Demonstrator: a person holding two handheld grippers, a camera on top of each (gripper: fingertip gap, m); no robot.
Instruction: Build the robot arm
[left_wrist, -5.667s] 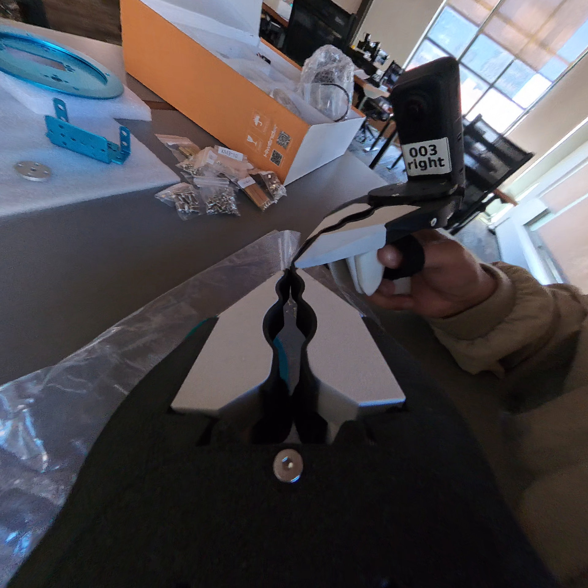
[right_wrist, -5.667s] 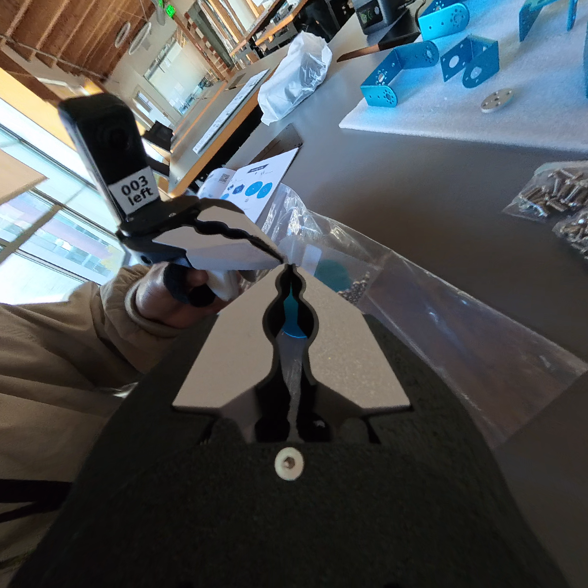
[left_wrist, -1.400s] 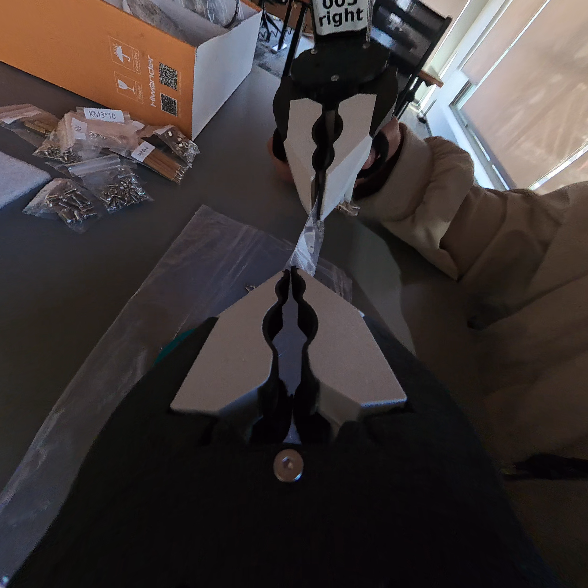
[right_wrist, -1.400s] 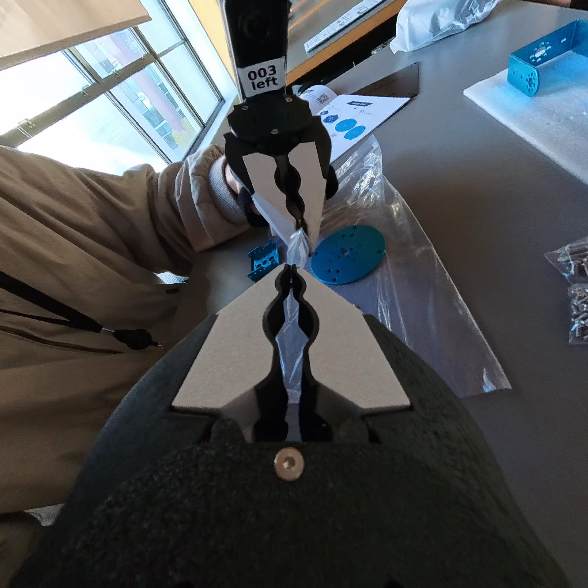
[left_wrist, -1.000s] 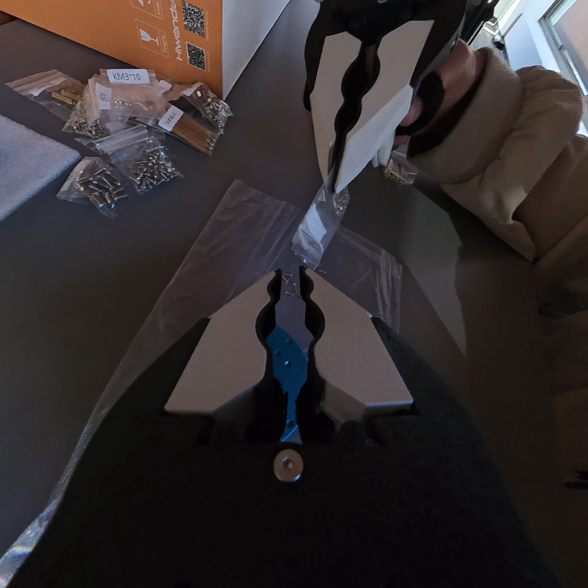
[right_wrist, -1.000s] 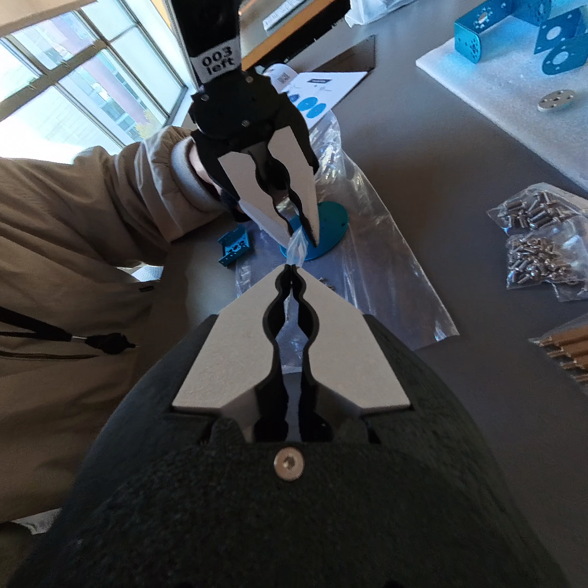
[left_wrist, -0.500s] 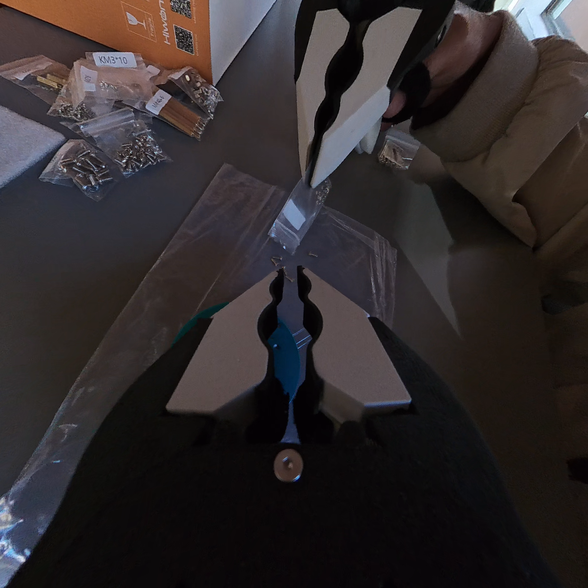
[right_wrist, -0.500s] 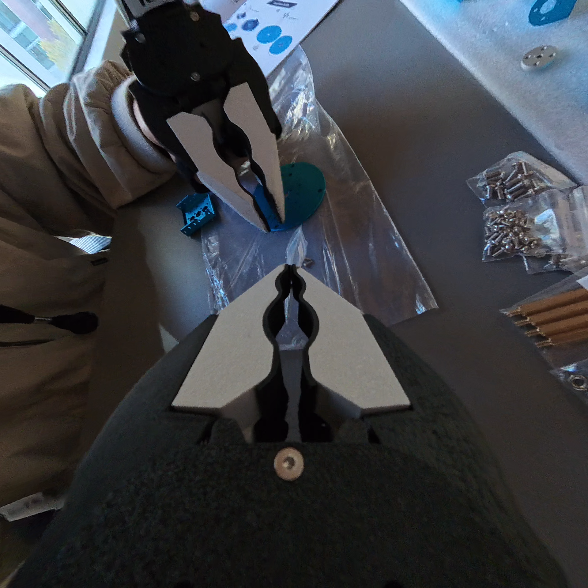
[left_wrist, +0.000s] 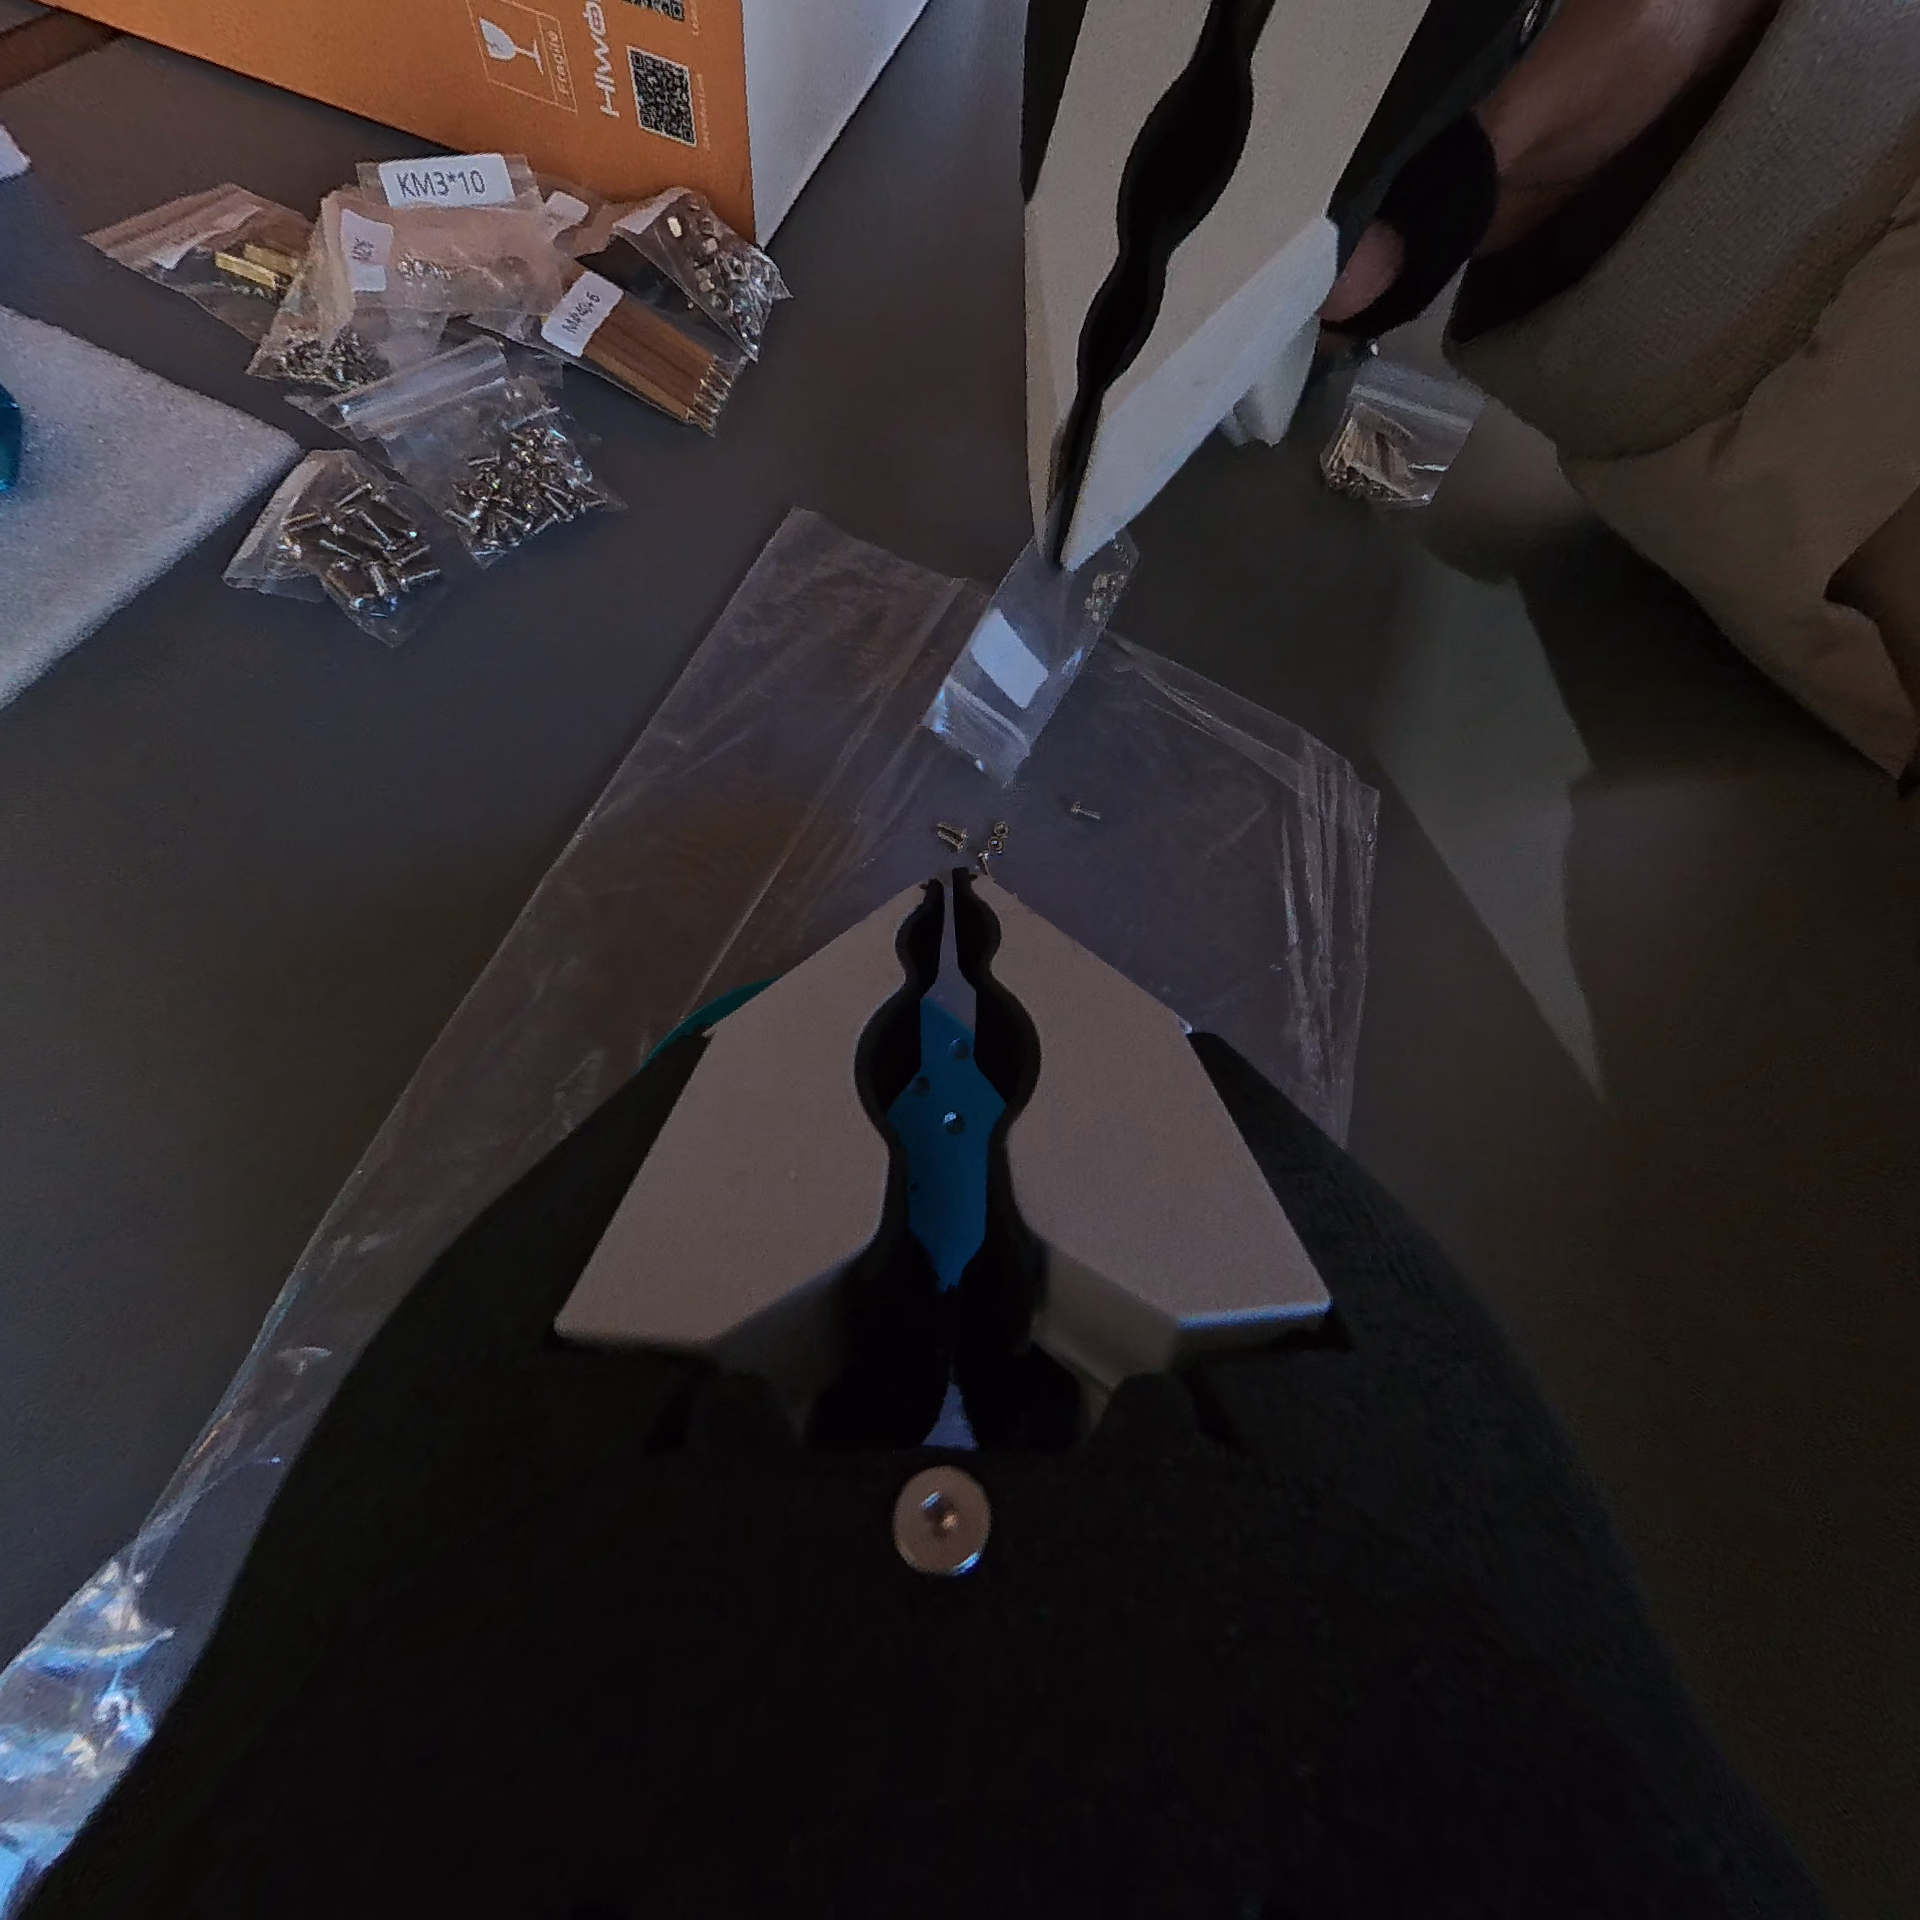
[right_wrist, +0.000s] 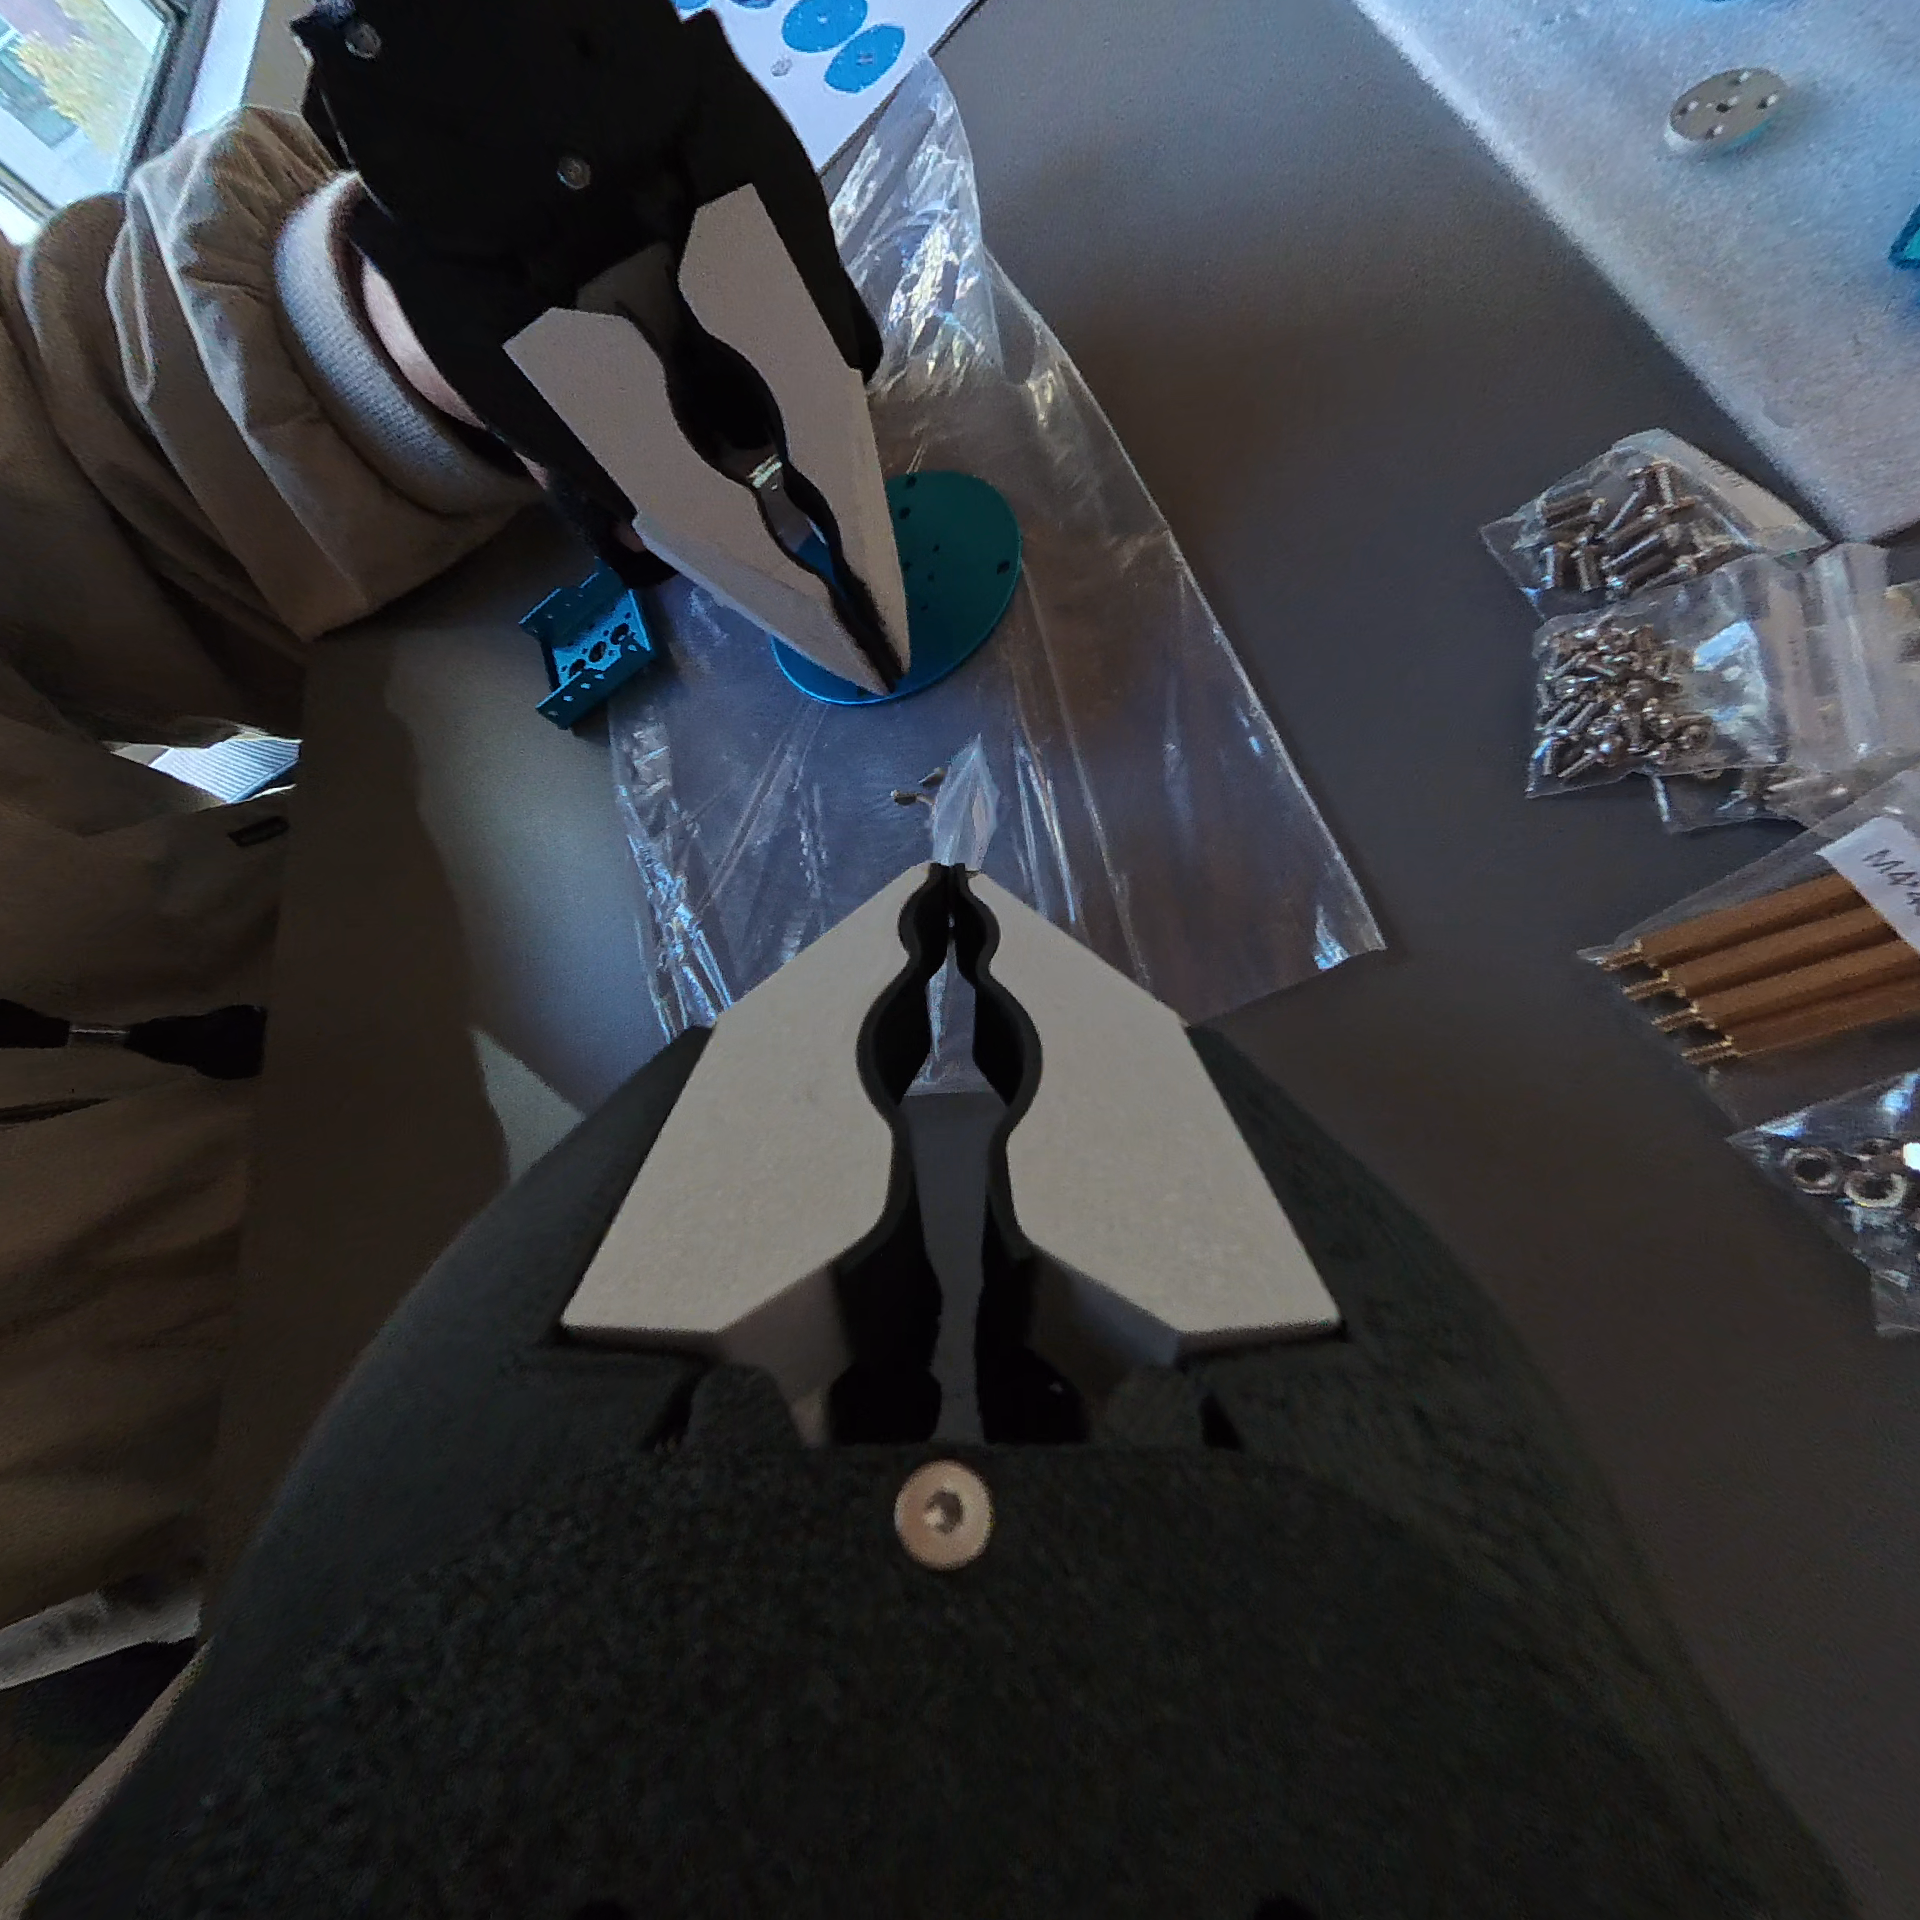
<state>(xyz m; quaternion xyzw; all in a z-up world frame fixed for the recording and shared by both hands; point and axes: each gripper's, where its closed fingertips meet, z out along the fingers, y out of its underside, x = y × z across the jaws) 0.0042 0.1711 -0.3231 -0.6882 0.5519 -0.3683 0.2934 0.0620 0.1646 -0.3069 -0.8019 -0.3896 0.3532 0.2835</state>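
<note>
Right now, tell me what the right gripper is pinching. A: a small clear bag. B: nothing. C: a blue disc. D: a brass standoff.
A: the right gripper is shut on the top of a small clear bag that hangs over the plastic sheet, with loose screws beneath it.

Two hand-held grippers, each a matte black textured body with a silver round-head screw at near centre. Pale grey wedge-shaped fingers (left_wrist: 748, 1174) edged by wavy black inner pads. Black finger loops on the handles. Puffy beige jacket sleeves (right_wrist: 197, 343), ribbed cuffs; black drawstring toggle (right_wrist: 197, 1039) at left.
</note>
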